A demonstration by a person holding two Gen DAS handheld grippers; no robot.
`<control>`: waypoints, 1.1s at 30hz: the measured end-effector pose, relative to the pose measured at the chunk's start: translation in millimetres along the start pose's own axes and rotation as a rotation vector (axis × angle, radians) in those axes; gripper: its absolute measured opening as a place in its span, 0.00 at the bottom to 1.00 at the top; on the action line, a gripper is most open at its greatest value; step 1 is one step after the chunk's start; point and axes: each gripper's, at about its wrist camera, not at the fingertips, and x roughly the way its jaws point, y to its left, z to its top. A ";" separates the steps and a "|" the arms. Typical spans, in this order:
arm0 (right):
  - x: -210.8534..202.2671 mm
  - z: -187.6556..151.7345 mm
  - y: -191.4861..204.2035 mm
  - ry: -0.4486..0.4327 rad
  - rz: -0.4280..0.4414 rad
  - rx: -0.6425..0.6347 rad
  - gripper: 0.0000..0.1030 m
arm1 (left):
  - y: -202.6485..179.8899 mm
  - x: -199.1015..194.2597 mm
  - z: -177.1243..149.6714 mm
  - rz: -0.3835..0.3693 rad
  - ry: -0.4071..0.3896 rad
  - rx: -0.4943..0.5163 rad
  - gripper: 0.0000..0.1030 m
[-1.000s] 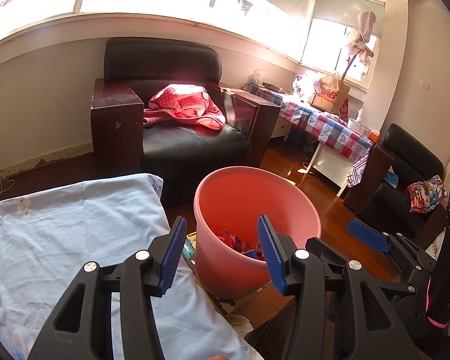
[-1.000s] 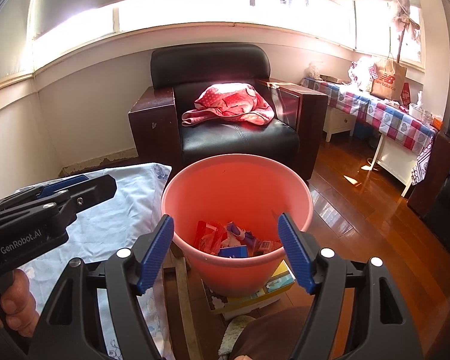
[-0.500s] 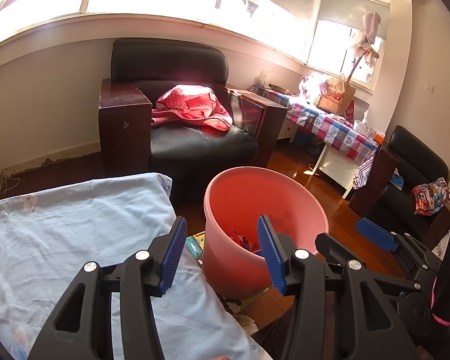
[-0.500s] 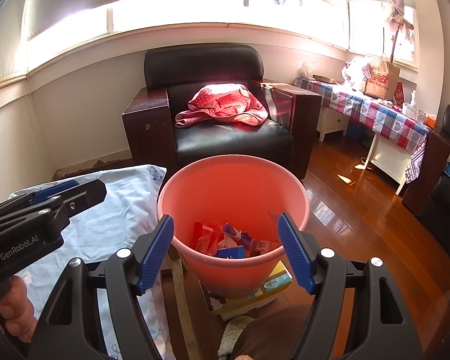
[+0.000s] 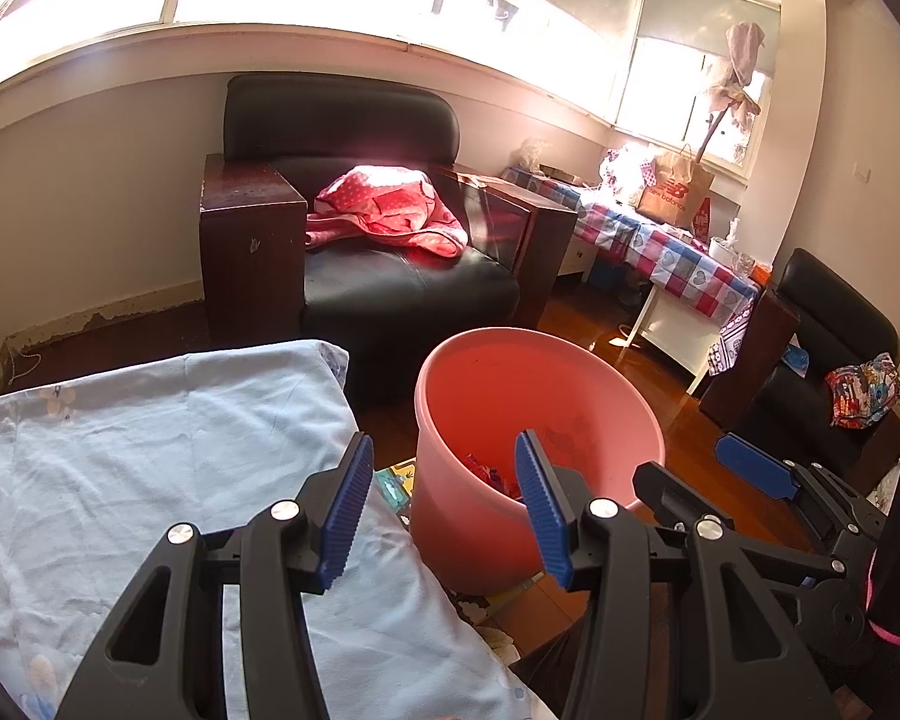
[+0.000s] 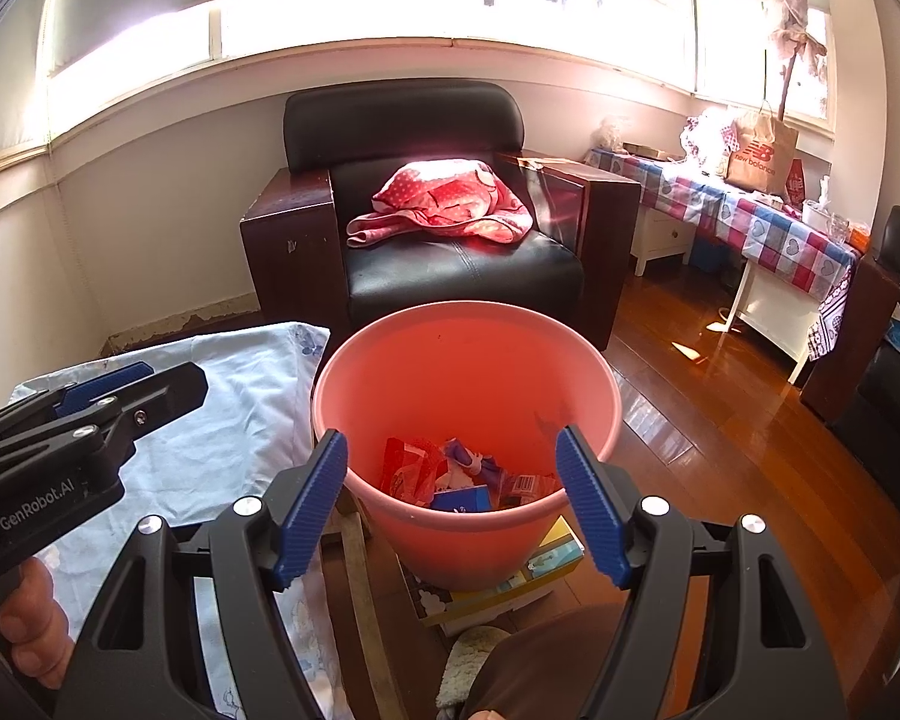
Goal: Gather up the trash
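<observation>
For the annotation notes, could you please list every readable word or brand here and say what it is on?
"GenRobot.AI": on the left gripper body.
"new balance": on the brown paper bag on the checked table.
Print on the packets in the pink bin: too small to read.

Two handheld black grippers with blue ribbed pads are held side by side, both angled downward. The left gripper (image 5: 441, 504) is seen with its jaws spread apart and nothing between the pads. In the right wrist view the same gripper (image 6: 84, 414) is shown from the side at the left edge, and the fingers of the person's left hand (image 6: 30, 630) are seen wrapped around its handle. The right gripper (image 6: 453, 498) is likewise held with its jaws wide apart, and nothing is gripped by its pads. In the left wrist view it (image 5: 756, 468) is seen at the lower right, with one blue pad showing.
</observation>
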 end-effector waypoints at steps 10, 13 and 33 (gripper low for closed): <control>3.1 -2.8 -0.3 0.010 0.001 0.000 0.70 | 2.4 2.4 -4.4 0.001 0.006 -0.001 0.47; 3.0 -4.0 -1.2 0.012 0.001 0.002 0.70 | 4.1 4.4 -7.8 0.000 0.009 0.002 0.47; 7.1 -2.6 -0.6 0.022 0.003 0.004 0.70 | 1.3 5.3 -11.2 -0.001 0.015 0.007 0.47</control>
